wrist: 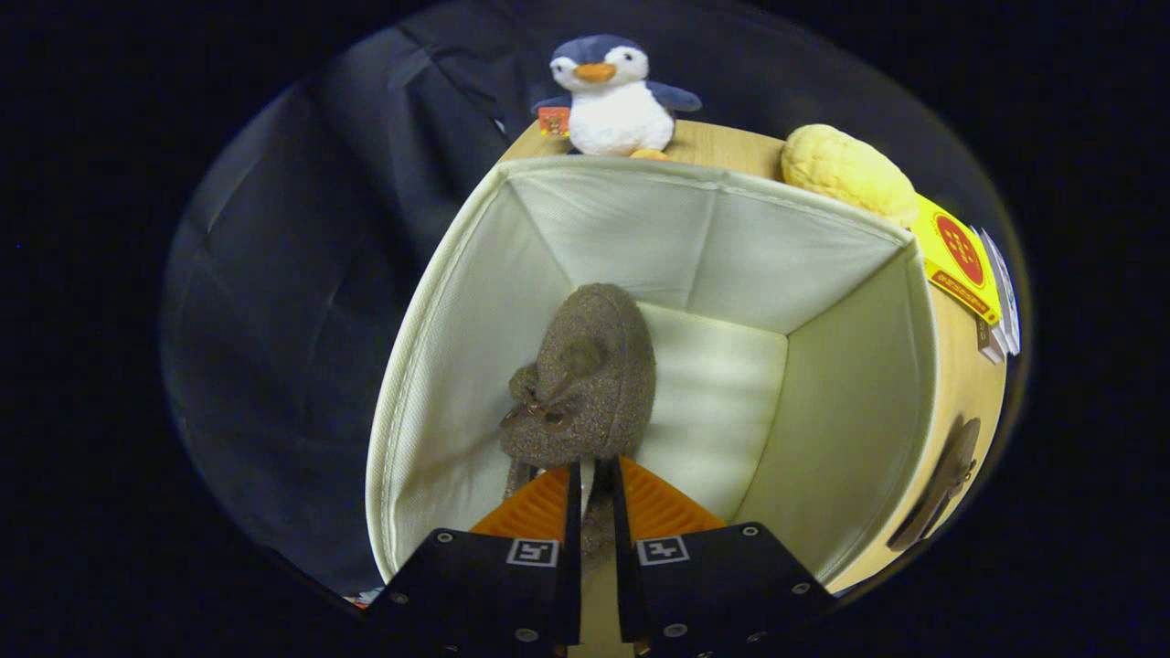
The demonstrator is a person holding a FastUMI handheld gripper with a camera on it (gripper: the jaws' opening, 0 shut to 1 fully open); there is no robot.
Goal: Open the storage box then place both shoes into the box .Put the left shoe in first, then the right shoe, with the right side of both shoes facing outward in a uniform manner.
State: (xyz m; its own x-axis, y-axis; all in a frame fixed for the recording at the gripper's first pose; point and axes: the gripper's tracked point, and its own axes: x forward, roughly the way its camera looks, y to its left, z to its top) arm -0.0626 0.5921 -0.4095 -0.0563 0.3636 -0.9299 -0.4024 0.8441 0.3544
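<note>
The gripper (594, 489) sits at the bottom centre of the frame, its two fingers drawn close with only a narrow gap between them. In that gap is the heel edge of a brown fuzzy shoe (585, 379), and both fingers press on it, so the shoe is pinched at its rear.

The shoe hangs toe-forward just ahead of the fingers, inside the open storage box (430, 366), a cream fabric bin whose rim frames the middle of the picture. The shoe is left of centre in the box, near the left wall, with a small bow on its upper. Whether its sole touches the box floor cannot be told. One shoe is in the box; the pale floor to its right is bare.

Beyond the far rim, on a wooden surface (713, 146), stand one plush penguin (611, 96) at upper centre and one yellow bumpy toy (845, 174) at upper right. Further right, a yellow packet (960, 260) is partly cut off. On the wooden side at lower right lies a dark brown shape (941, 484), hard to make out.
</note>
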